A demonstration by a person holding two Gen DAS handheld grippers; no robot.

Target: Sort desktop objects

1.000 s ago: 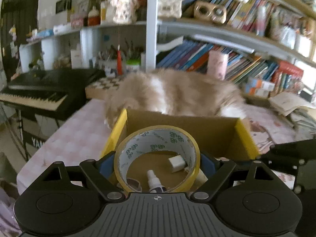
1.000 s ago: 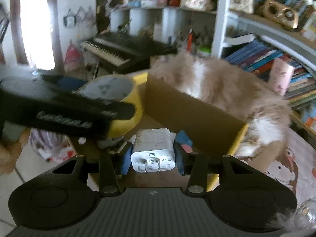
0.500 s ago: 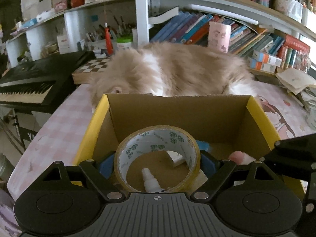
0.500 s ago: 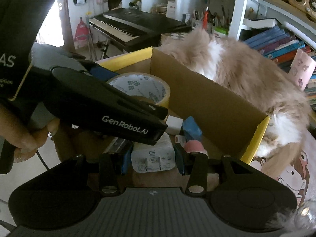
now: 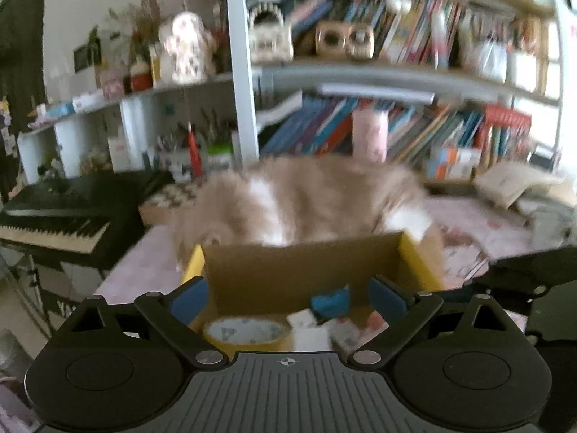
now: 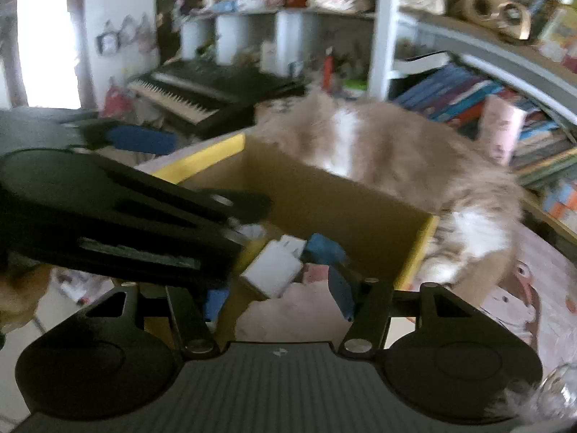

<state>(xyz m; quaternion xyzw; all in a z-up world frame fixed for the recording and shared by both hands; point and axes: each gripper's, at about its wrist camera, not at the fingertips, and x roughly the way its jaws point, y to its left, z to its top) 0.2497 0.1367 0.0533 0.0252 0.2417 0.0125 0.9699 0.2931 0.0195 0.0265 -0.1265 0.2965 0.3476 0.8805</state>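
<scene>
In the lower centre of both wrist views: both loads are now released into the cardboard box.

I note the left gripper with its jaws spread wide and nothing between them; the tape roll it clamped half a second ago now lies flat on the box floor, low in the frame. The right gripper is likewise parted and empty, and the white charger it carried rests tilted in the box beside a blue item. I judge this deposit complete. Against the earlier frames, both views sit higher and further back, with motion blur. A long-haired cat lies behind the box's far wall.
</scene>
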